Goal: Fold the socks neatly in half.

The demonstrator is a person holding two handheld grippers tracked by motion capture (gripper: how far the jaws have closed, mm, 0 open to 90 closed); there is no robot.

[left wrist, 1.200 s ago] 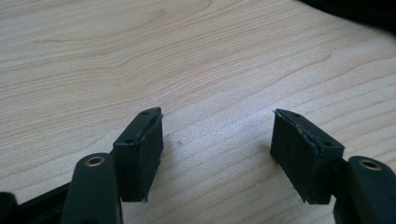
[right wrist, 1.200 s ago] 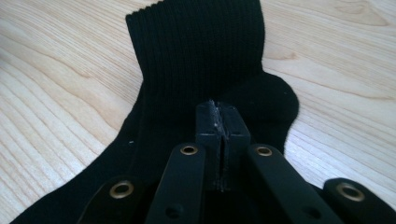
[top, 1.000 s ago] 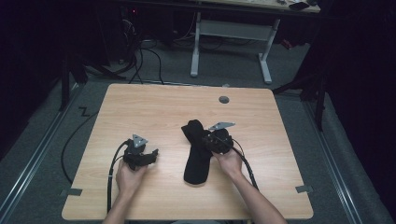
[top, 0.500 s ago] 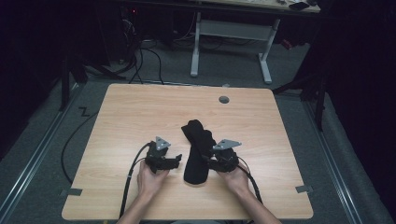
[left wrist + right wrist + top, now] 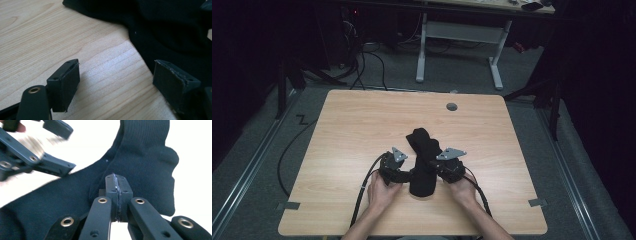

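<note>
A black sock (image 5: 424, 155) lies lengthwise on the wooden table (image 5: 362, 125), bent at the middle. My left gripper (image 5: 404, 175) rests at the sock's left edge. In the left gripper view (image 5: 116, 75) its jaws have just been opening and stand wide apart over bare wood, with the sock (image 5: 170, 30) beside the right-hand jaw. My right gripper (image 5: 436, 167) sits on the sock's right side. In the right gripper view (image 5: 117, 180) its jaws have just been closing, and the pads now meet on a raised fold of the sock (image 5: 147, 157). The left gripper (image 5: 66, 147) shows open at the upper left.
A round grey grommet (image 5: 452, 106) sits near the table's far edge. A second desk frame (image 5: 457, 35) stands behind on the carpet. Black cables (image 5: 287, 155) trail down the table's left side. Both forearms come in over the near edge.
The left gripper slid right up to the sock. The right gripper came nearer along the sock and closed its jaws on it.
</note>
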